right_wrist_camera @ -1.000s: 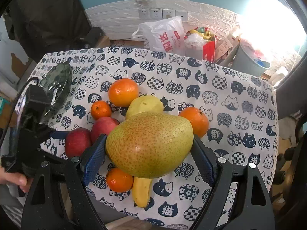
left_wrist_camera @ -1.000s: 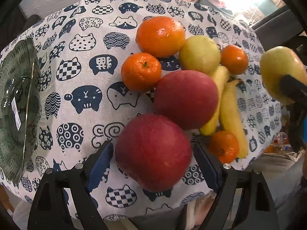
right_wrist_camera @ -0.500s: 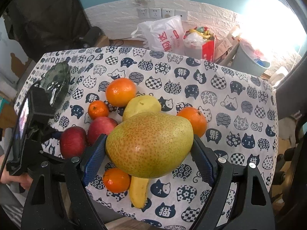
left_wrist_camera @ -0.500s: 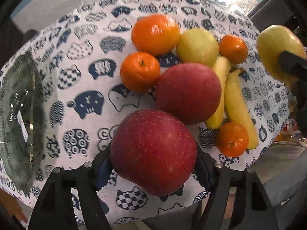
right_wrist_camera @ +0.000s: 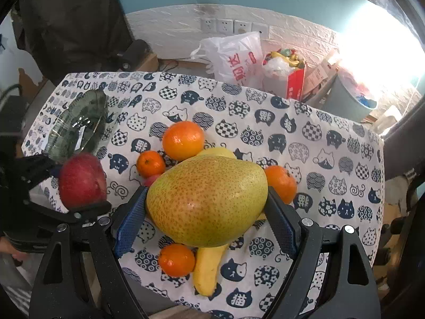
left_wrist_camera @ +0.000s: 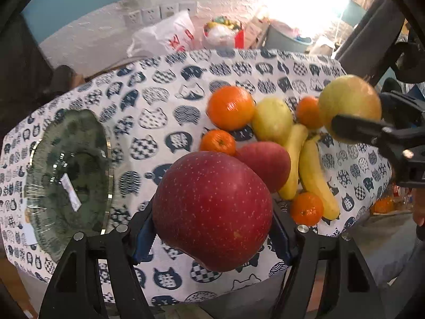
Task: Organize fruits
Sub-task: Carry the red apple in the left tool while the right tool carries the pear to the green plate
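My left gripper [left_wrist_camera: 212,228] is shut on a large red apple [left_wrist_camera: 212,212] and holds it above the table's near edge; it also shows in the right wrist view [right_wrist_camera: 81,183]. My right gripper [right_wrist_camera: 207,226] is shut on a speckled green-yellow pear [right_wrist_camera: 207,199], held above the fruit pile; it also shows in the left wrist view [left_wrist_camera: 348,103]. On the cat-print cloth [right_wrist_camera: 318,159] lie a second red apple [left_wrist_camera: 265,162], a big orange [right_wrist_camera: 183,139], small tangerines [right_wrist_camera: 150,163], a yellow pear [left_wrist_camera: 271,125] and bananas [left_wrist_camera: 316,178].
A green glass plate [left_wrist_camera: 66,170] sits at the table's left side, also in the right wrist view [right_wrist_camera: 77,125]. Behind the table stand a white plastic bag [right_wrist_camera: 233,58], a red box [right_wrist_camera: 294,79] and a grey bin [right_wrist_camera: 350,101].
My left gripper closed on the red apple and lifted it off the cloth, tilting up so the wall shows. The right gripper keeps holding the pear nearly still.
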The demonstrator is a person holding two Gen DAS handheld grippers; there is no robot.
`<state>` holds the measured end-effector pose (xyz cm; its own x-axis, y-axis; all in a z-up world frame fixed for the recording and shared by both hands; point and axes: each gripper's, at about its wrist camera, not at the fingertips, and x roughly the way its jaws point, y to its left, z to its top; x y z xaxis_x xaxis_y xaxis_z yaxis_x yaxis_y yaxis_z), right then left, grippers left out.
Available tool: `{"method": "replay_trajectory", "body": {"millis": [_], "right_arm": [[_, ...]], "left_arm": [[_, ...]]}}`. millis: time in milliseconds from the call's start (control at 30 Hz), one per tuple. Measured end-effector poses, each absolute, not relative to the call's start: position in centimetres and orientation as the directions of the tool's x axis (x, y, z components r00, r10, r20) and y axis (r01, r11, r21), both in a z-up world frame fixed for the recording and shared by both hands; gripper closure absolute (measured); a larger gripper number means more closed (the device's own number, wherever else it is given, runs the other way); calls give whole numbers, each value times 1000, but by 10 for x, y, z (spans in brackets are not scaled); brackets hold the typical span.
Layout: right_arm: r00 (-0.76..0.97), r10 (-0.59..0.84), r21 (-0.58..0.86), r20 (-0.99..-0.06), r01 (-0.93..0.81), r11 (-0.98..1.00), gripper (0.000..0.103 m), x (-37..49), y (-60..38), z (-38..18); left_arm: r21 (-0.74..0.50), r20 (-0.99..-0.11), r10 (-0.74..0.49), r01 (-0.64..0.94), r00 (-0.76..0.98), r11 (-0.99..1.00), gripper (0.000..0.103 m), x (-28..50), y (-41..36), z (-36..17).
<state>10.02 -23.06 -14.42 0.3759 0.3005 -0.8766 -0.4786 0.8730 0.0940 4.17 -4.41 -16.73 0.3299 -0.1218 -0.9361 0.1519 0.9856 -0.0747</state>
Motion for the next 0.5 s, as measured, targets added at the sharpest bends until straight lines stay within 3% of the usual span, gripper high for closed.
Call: {"method": "replay_trajectory", "body": {"millis": [500], "right_arm": [[362, 338, 107, -869, -530, 841, 18, 105, -182, -133]], "left_arm": [[-50, -889, -86, 93, 449, 994, 28, 30, -1, -128]]}}
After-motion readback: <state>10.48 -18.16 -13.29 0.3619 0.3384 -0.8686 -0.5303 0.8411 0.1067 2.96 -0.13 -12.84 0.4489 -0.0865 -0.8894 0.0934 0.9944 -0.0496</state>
